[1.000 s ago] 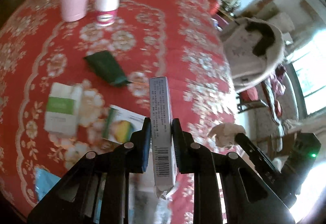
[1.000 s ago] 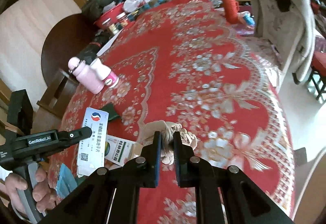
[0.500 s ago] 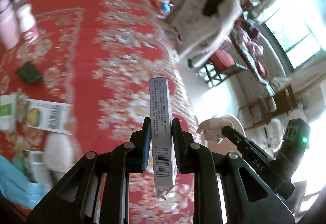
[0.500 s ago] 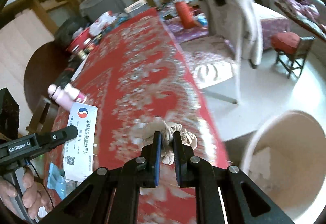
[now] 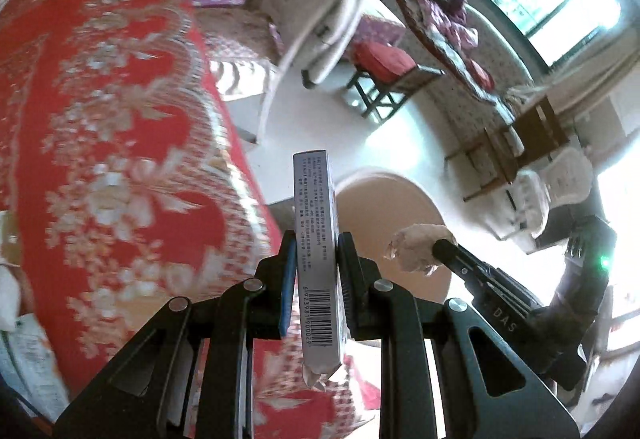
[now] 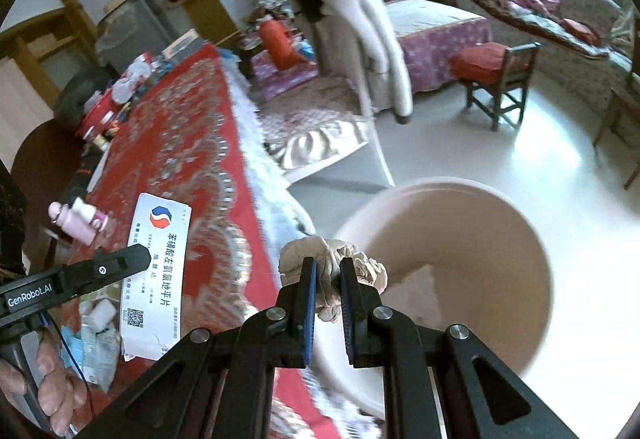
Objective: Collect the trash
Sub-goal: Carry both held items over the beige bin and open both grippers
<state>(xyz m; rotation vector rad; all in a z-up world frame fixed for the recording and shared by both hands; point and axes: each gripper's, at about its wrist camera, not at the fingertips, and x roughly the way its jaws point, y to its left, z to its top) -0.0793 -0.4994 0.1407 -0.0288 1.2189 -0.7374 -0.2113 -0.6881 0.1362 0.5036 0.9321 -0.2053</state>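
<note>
Both grippers loaded and carried off the edge of the surface [image 6: 188, 175], which wears a red patterned cloth; left gripper [image 5: 316, 271] has its fingers clamped on the narrow faces of a flat medicine box [image 5: 316, 239], held on edge with the barcode end nearest the camera and a torn flap hanging below; right gripper [image 6: 327, 295] has its fingers pressed together on a wad of crumpled tissue [image 6: 332, 263], which bulges out either side of the pads; a pale round bin [image 6: 460, 263] stands on the floor just beside the surface, its mouth wide and some pale litter visible low inside; in the right wrist view the tissue sits at the bin's near rim, over the edge closest to the cloth; in the left wrist view the box lines up with the bin's left rim, and whether it is truly above the opening I cannot tell. Step in hand, as I judge it, is the drop; to do it well, bring each load well inside the rim before letting go, since both look close to the near lip and a release here could glance off it onto the floor; keep the two grippers apart so they do not knock; more packets and wrappers [image 6: 96, 335] lie on the cloth, so the collecting looks unfinished.
</note>
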